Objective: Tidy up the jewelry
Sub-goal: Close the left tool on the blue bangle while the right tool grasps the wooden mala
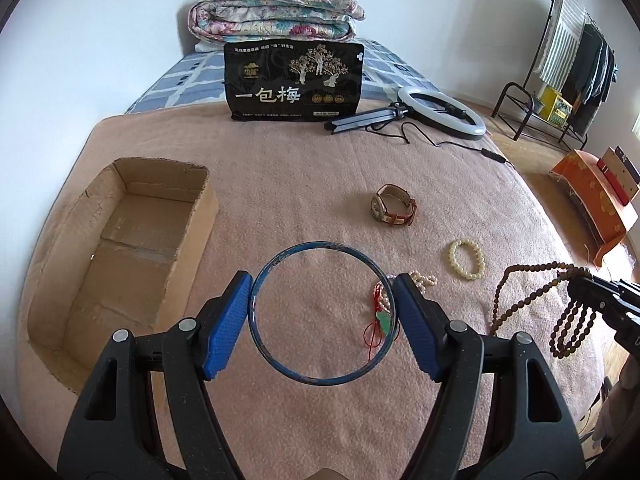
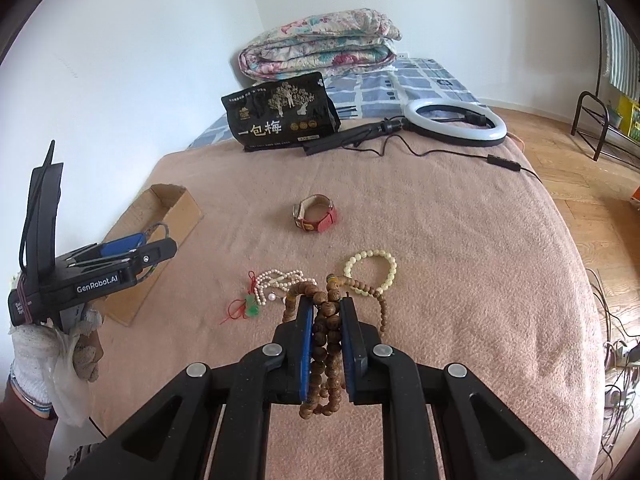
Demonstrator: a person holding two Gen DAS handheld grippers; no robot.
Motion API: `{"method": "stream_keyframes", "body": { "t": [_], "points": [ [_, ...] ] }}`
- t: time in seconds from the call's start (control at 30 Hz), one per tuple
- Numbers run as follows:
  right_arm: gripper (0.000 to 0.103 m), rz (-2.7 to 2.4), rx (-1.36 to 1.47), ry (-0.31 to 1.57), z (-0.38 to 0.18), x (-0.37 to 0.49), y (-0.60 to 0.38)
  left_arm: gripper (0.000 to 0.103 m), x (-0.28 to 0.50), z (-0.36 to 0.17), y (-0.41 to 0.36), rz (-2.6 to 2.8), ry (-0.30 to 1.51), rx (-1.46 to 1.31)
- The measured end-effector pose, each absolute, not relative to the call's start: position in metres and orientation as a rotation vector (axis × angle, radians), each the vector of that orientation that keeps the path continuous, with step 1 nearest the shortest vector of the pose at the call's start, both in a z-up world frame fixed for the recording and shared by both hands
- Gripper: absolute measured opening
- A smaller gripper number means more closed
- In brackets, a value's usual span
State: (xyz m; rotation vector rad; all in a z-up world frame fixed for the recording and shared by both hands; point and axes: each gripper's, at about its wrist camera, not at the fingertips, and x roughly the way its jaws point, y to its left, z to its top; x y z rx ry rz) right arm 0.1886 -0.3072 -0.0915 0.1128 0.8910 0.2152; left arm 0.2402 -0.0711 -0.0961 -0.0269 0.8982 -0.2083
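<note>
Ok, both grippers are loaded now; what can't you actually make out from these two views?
- Left wrist: pearl strand and red-cord charm partly hidden behind the left gripper and its blue bangle.
- Left wrist: right gripper cut off by the frame edge.
- Right wrist: cardboard box interior blocked by the left gripper.
- Watch dial too small.

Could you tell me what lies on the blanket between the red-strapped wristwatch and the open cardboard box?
Nothing: between the red-strapped wristwatch and the open cardboard box only bare pink blanket shows, clearest in the left wrist view.
</note>
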Motion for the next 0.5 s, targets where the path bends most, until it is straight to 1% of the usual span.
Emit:
{"method": "stream_keyframes", "body": {
  "t": [0.5],
  "points": [
    [0.011,0.251,0.022,0.802,-0.036,0.19,-0.27,0.074,0.204,-0.061,-0.01,-0.154,0.825,-0.06]
  ]
}}
